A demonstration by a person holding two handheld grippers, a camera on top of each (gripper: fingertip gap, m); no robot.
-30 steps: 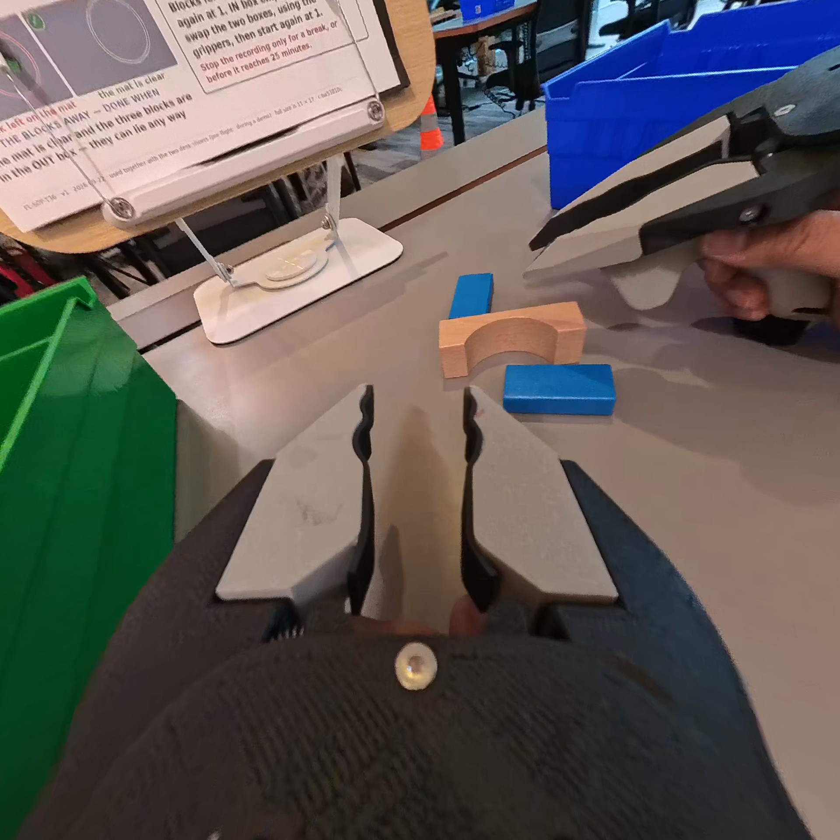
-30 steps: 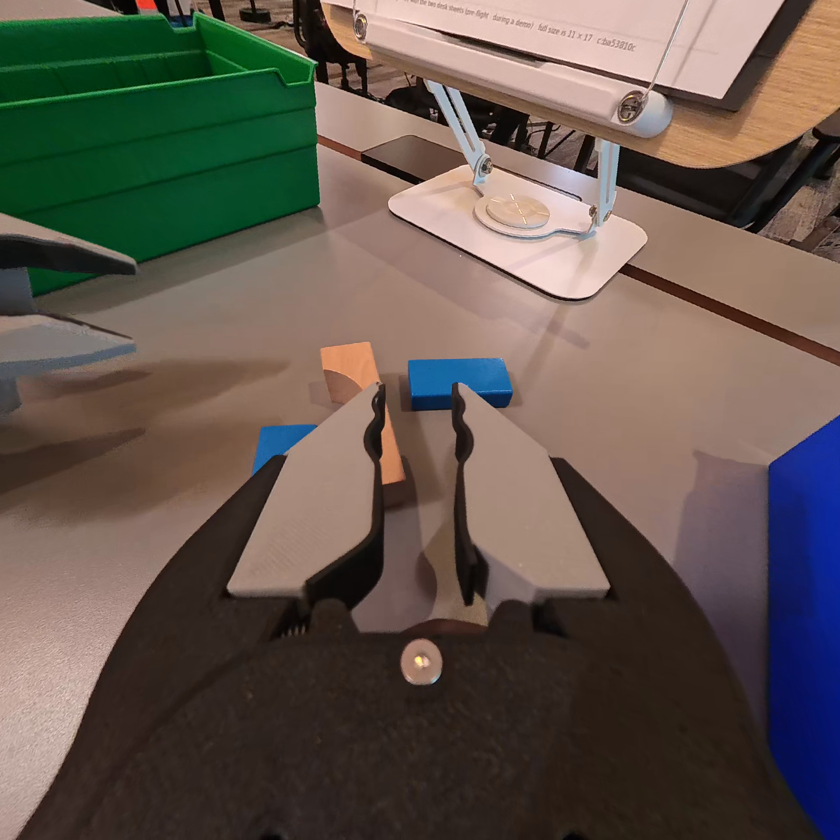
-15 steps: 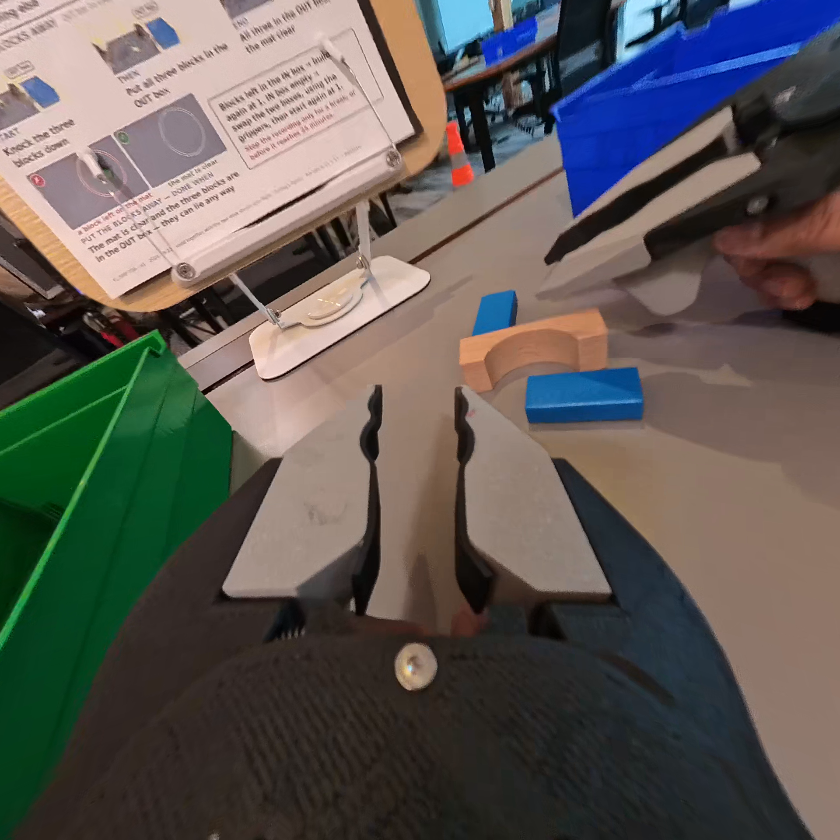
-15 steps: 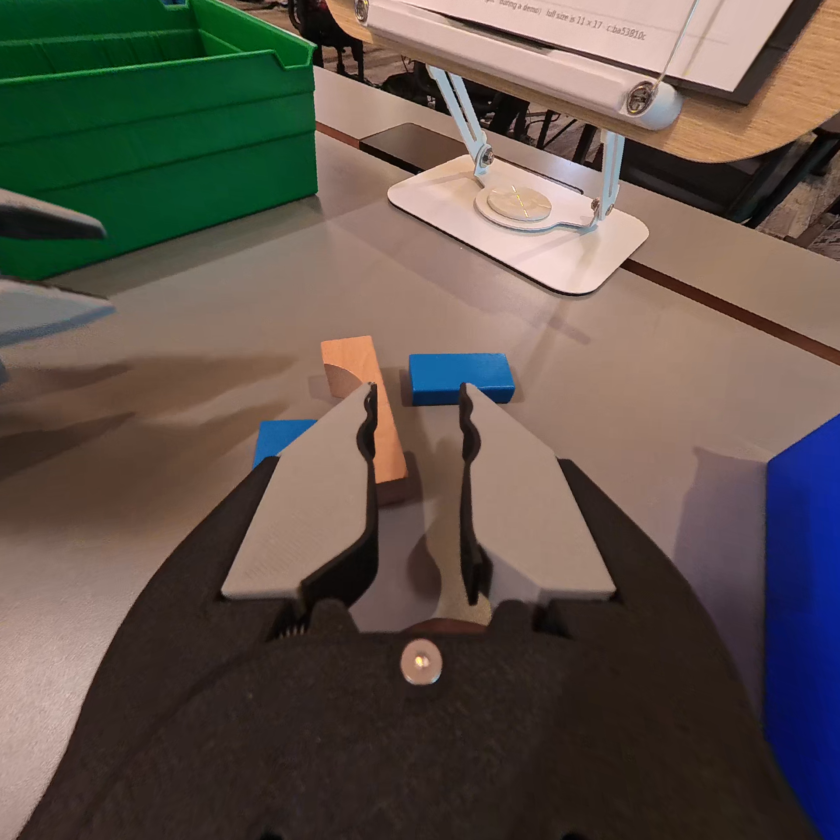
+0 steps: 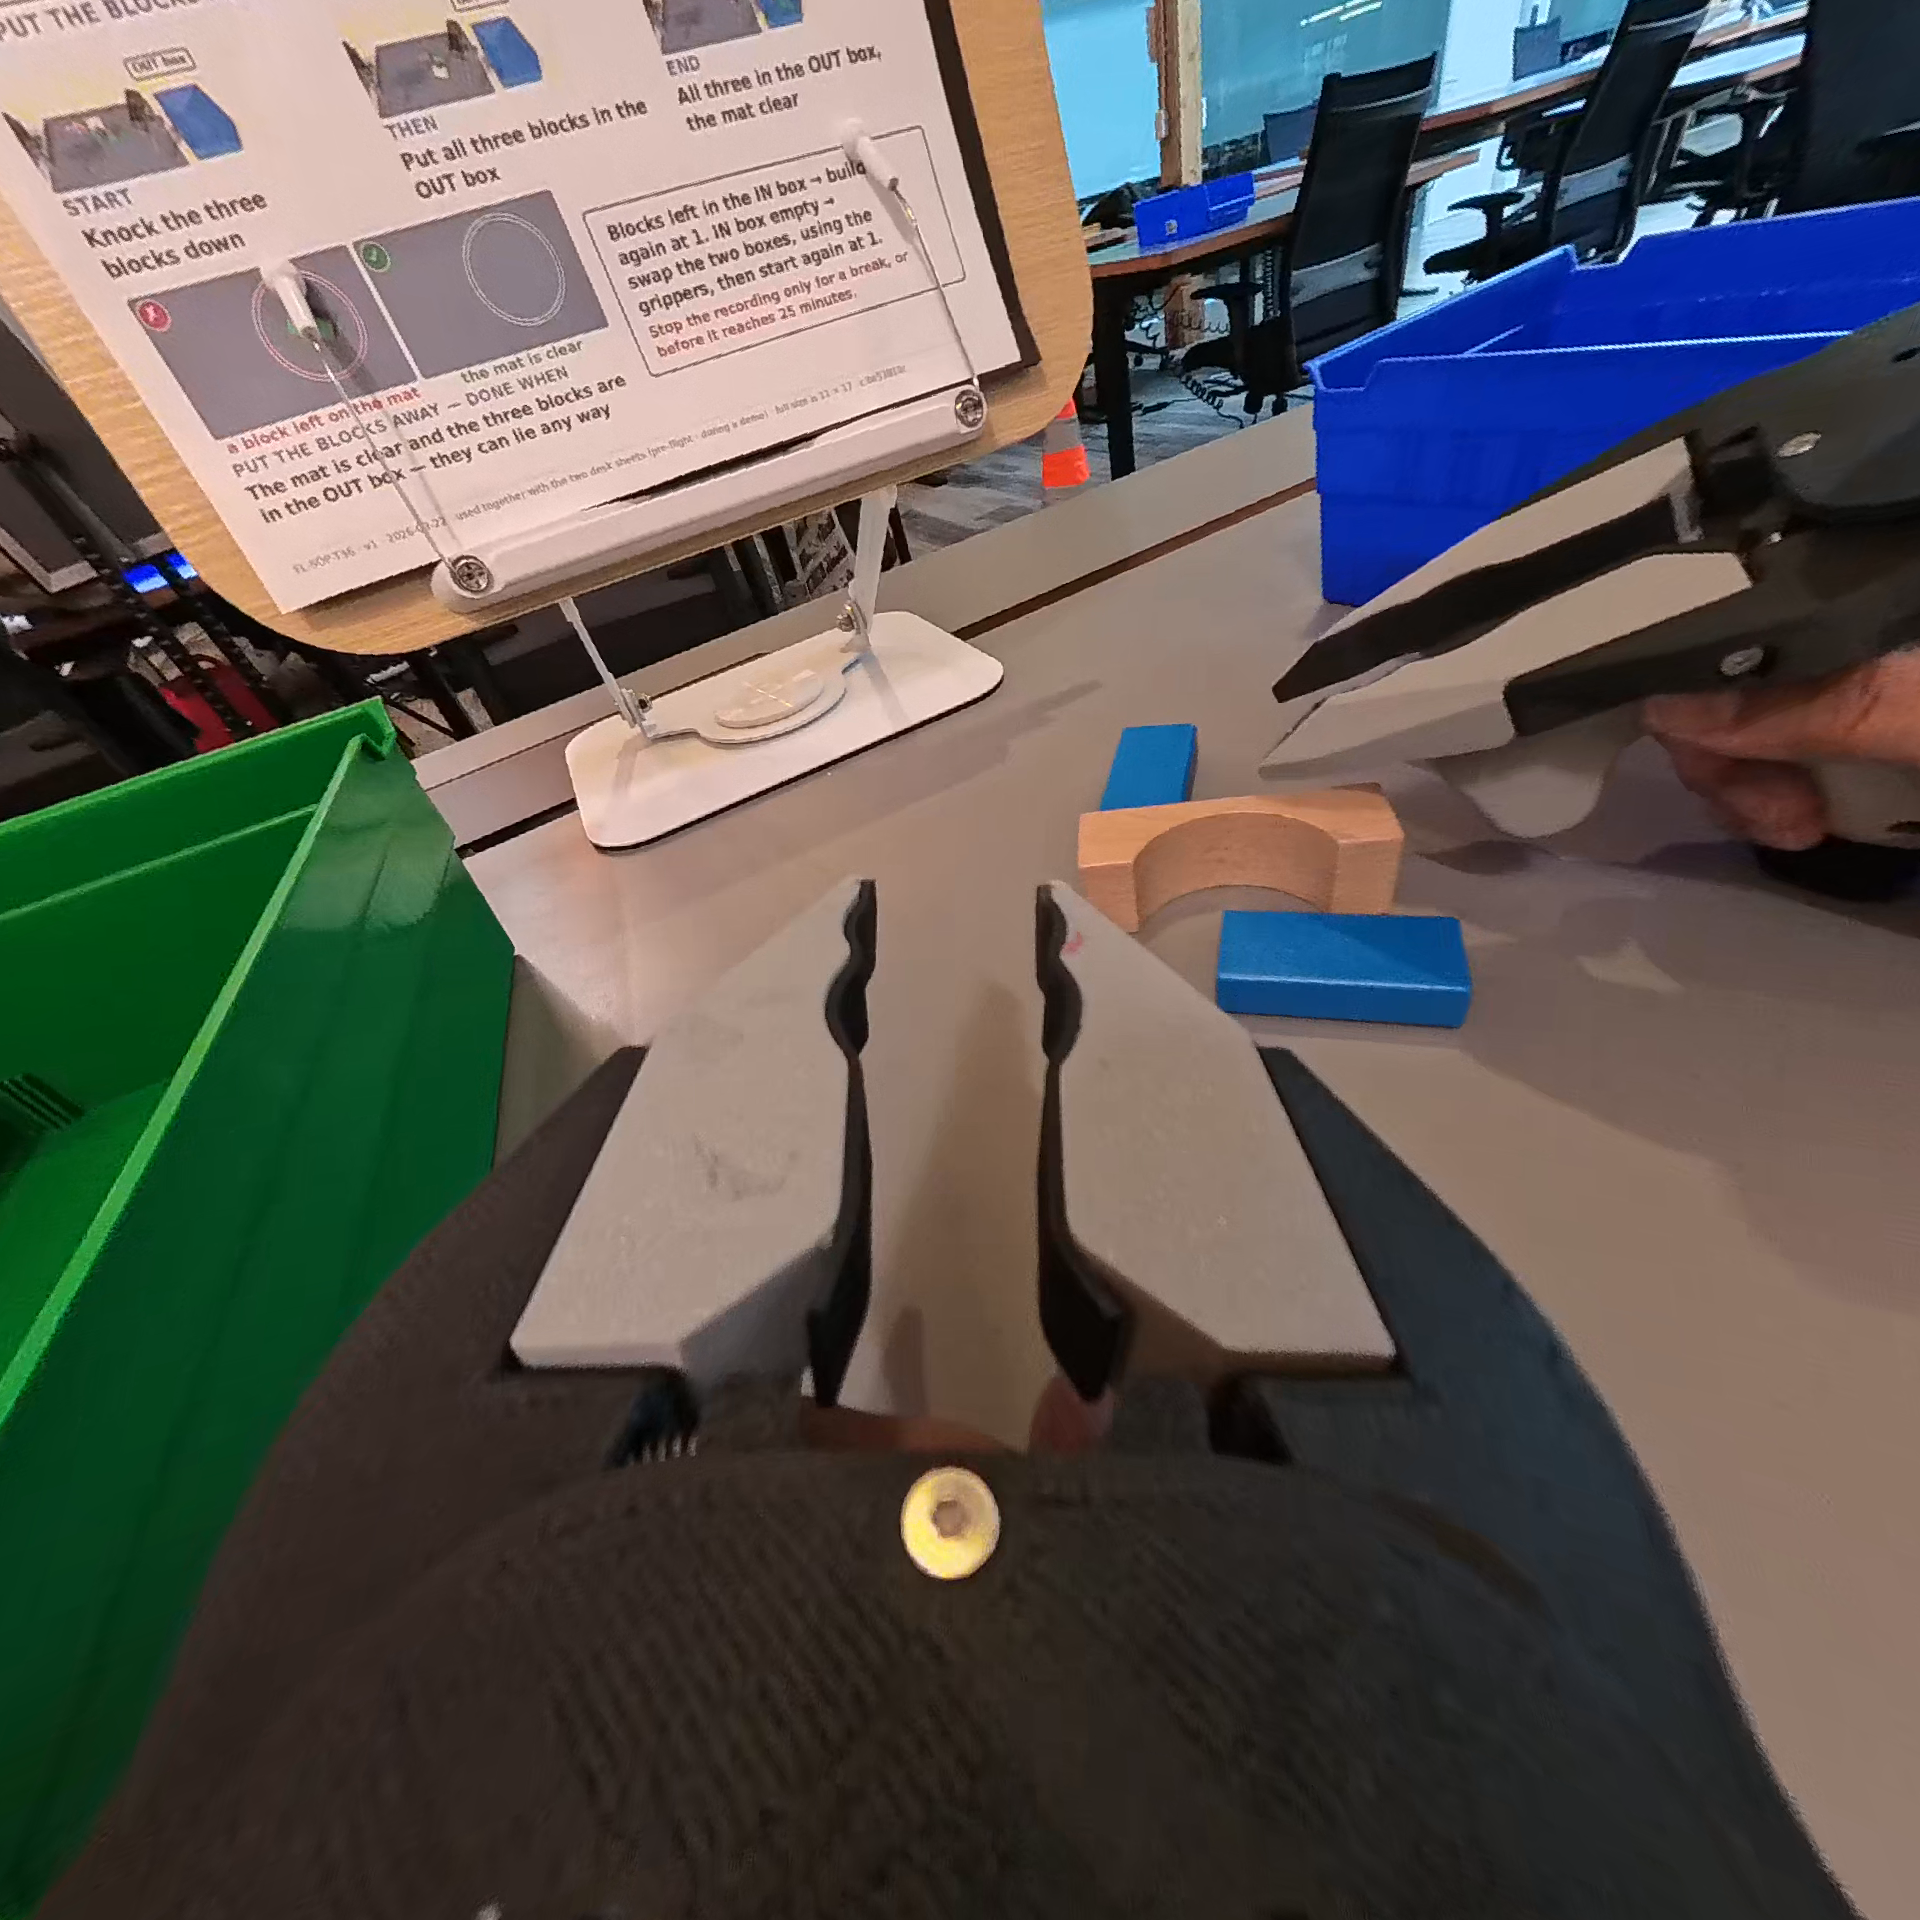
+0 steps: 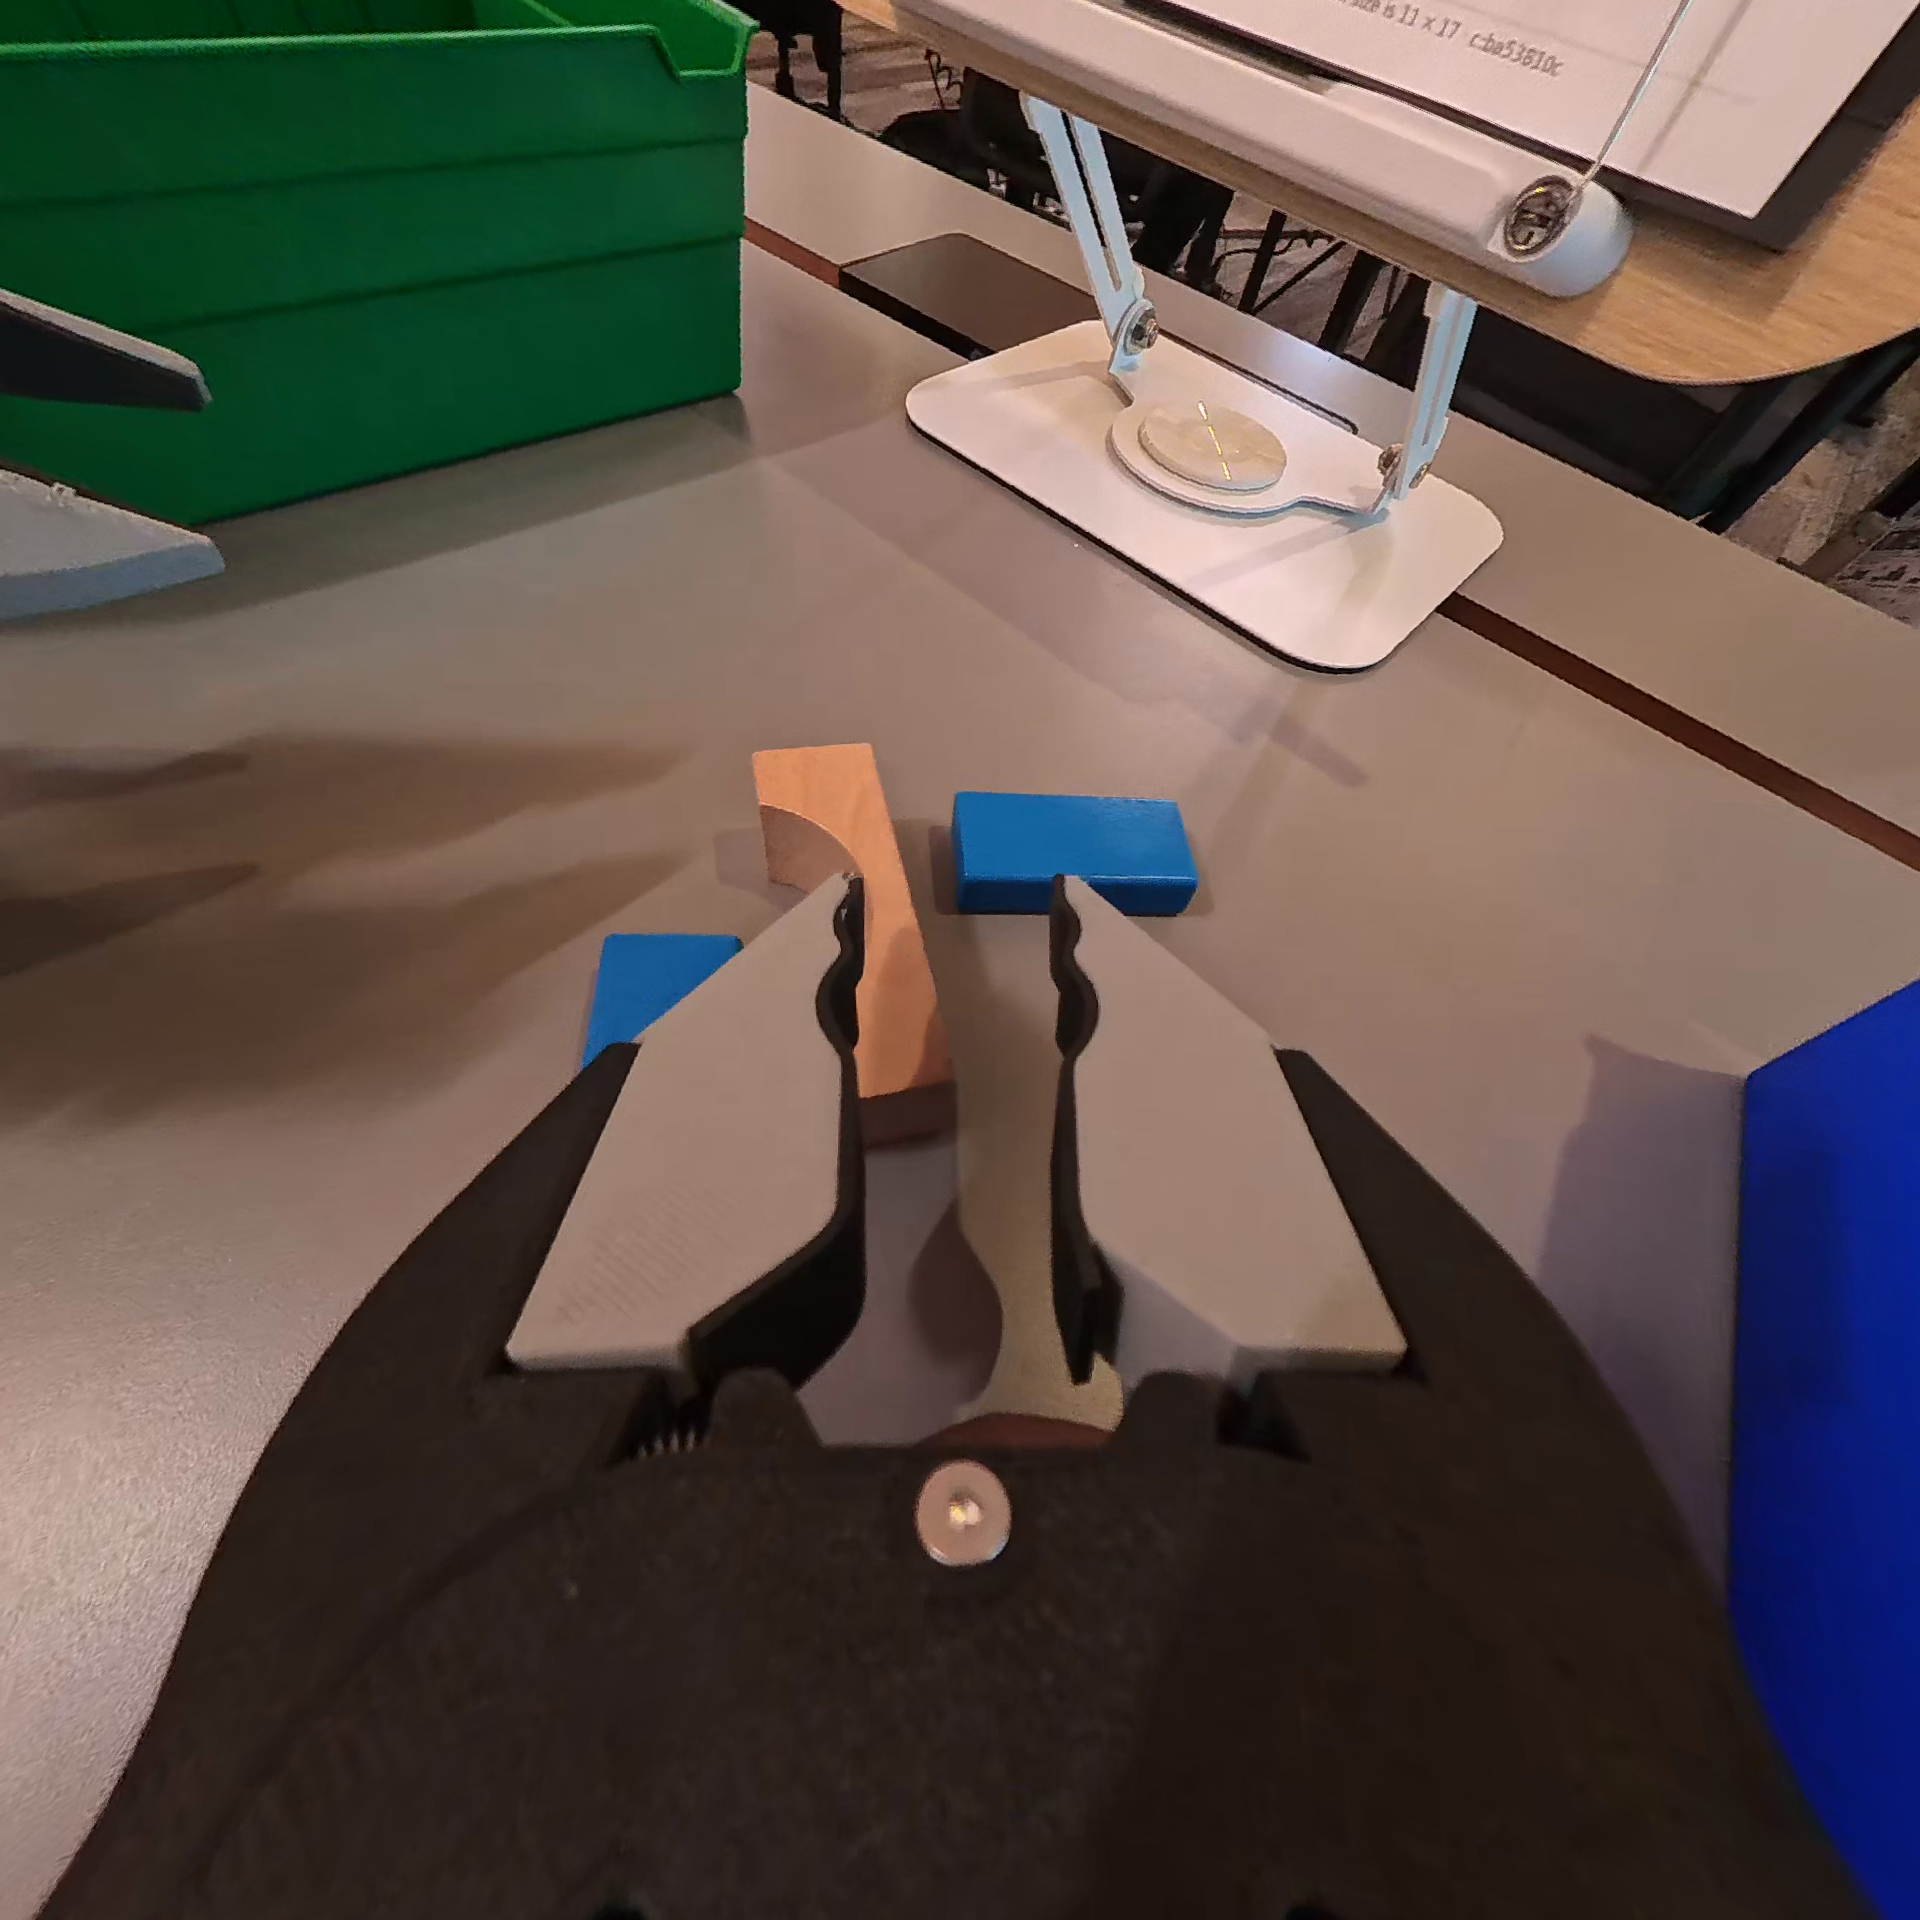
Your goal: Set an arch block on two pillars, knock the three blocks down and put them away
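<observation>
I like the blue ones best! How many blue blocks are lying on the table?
2. One blue block lies flat in front of the wooden arch block; the other blue block lies behind the arch, toward the blue bin. More could be hidden inside the bins.

- We see the wooden arch block (image 5: 1236,854) lying flat on the grey worktop (image 5: 1558,1195).
- Two blue pillars (image 5: 1342,966) (image 5: 1149,767) lie flat on either side, just beside it.

Arch block (image 5: 1236,847): natural wood. Two pillars (image 5: 1342,968) (image 5: 1148,767): blue. Bins: green (image 5: 208,1039), blue (image 5: 1507,416). Table (image 5: 1558,1195): grey.
</observation>
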